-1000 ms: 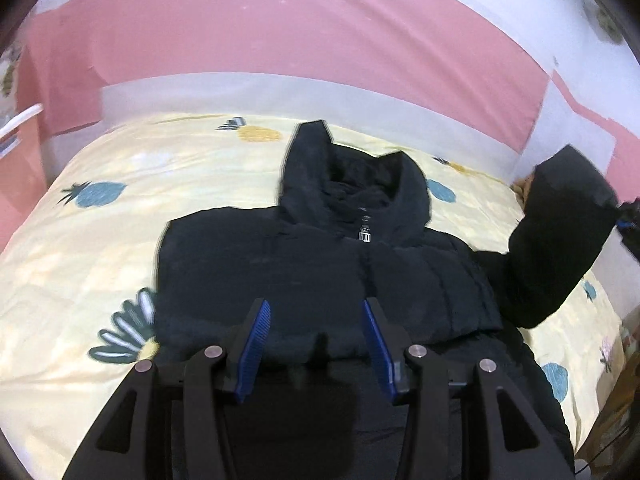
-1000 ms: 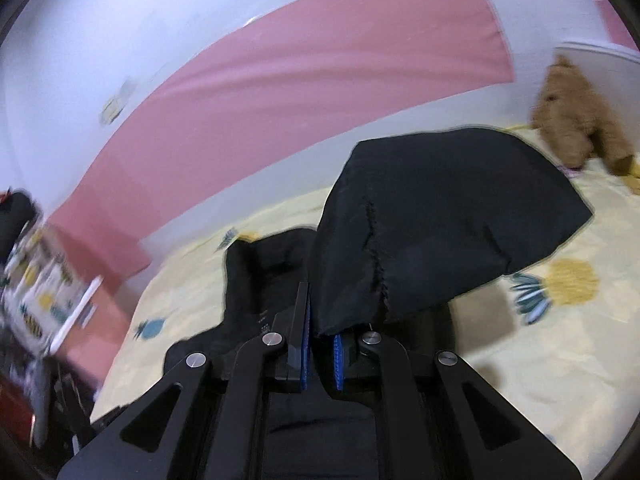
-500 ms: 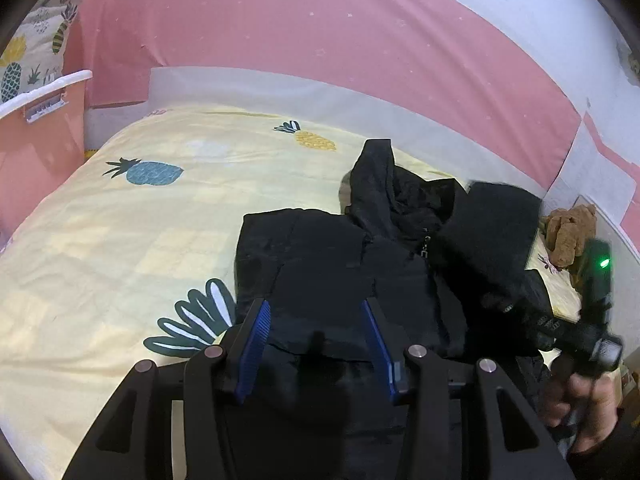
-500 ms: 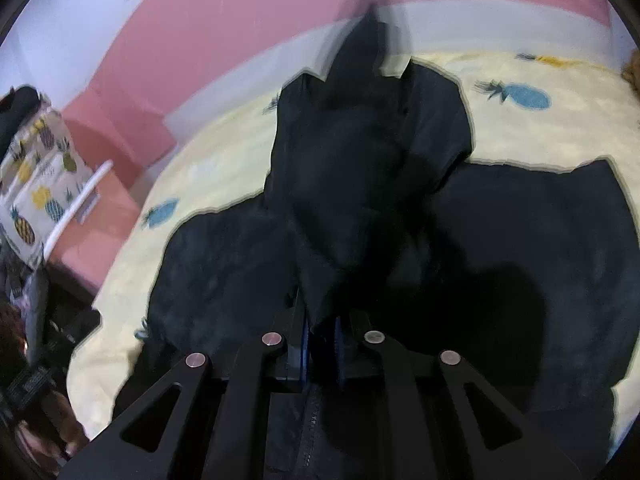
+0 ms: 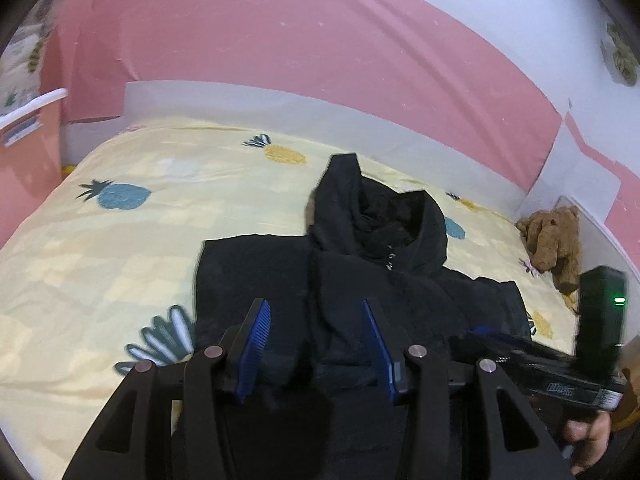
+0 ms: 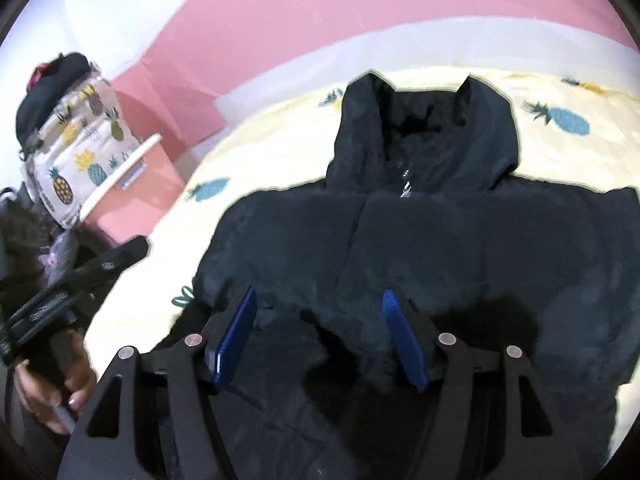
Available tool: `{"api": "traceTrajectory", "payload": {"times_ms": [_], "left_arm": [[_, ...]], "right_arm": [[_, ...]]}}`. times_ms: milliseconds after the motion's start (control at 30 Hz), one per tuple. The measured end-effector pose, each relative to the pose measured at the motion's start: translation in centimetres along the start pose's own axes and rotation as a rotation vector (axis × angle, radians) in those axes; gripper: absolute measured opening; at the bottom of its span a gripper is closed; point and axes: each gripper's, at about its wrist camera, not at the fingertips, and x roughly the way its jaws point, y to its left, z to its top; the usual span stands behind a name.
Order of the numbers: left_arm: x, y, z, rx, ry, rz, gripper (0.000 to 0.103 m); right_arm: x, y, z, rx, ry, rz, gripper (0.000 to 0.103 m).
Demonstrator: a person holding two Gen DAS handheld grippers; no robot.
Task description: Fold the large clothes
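the black hooded puffer jacket (image 5: 360, 280) lies front-up on the pineapple-print bed (image 5: 160, 208), both sleeves apparently folded in over the chest, so the sleeve step looks done. next probably comes taking the hem and folding the body toward the hood. the left tongs (image 5: 316, 344) and right tongs (image 6: 320, 332) both stand wide apart, holding nothing, poised over the lower front.
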Motion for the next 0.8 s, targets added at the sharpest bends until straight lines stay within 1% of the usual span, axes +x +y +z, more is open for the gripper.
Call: {"api": "traceTrajectory", "payload": {"times_ms": [33, 100, 200, 233, 267, 300, 333, 367, 400, 500, 600, 667, 733, 767, 800], "left_arm": [[0.6, -0.6, 0.1, 0.011, 0.008, -0.01, 0.047], [2.8, -2.0, 0.2, 0.042, 0.034, -0.028, 0.047], [6.5, -3.5, -0.2, 0.084, 0.088, -0.046, 0.047], [7.7, -3.7, -0.5, 0.094, 0.108, -0.035, 0.047], [8.9, -3.8, -0.8, 0.105, 0.129, -0.012, 0.047], [10.2, -3.8, -1.4, 0.116, 0.153, 0.02, 0.044], [11.2, -3.5, -1.8, 0.125, 0.168, 0.054, 0.042], [11.9, -3.2, -2.3, 0.13, 0.175, 0.081, 0.041], [12.5, -2.6, -2.8, 0.128, 0.177, 0.102, 0.041], [13.3, -1.5, -3.5, 0.117, 0.18, 0.108, 0.038], [13.8, -1.9, -3.7, 0.143, 0.176, 0.137, 0.038], [13.7, -2.1, -3.7, 0.143, 0.176, 0.143, 0.038], [12.7, -2.3, -3.2, 0.131, 0.187, 0.144, 0.037], [11.9, -2.3, -3.0, 0.126, 0.186, 0.143, 0.036], [10.9, -2.4, -2.5, 0.122, 0.169, 0.131, 0.036]], "right_arm": [[-0.8, -0.7, 0.1, 0.005, -0.023, -0.026, 0.066], [-2.6, -3.2, 0.3, 0.03, -0.068, -0.113, 0.066], [-4.2, -8.2, 0.0, 0.104, -0.093, -0.253, 0.066], [-4.5, -9.9, -0.3, 0.127, -0.099, -0.306, 0.066], [-4.4, -11.0, -0.5, 0.142, -0.097, -0.34, 0.065], [-4.1, -12.4, -0.7, 0.158, -0.085, -0.373, 0.062], [-3.5, -13.4, -1.0, 0.171, -0.064, -0.397, 0.053], [-2.6, -14.5, -1.4, 0.183, -0.038, -0.412, 0.048], [-1.8, -15.0, -1.7, 0.186, -0.023, -0.411, 0.047], [0.9, -15.4, -2.9, 0.182, 0.014, -0.393, 0.046], [2.6, -15.1, -3.2, 0.152, 0.025, -0.414, 0.046], [2.2, -15.6, -2.9, 0.17, 0.035, -0.402, 0.046], [0.5, -15.6, -2.6, 0.164, 0.03, -0.4, 0.046], [-0.5, -15.6, -2.4, 0.162, 0.011, -0.394, 0.046], [-1.8, -15.7, -1.8, 0.162, -0.027, -0.385, 0.046]]}}
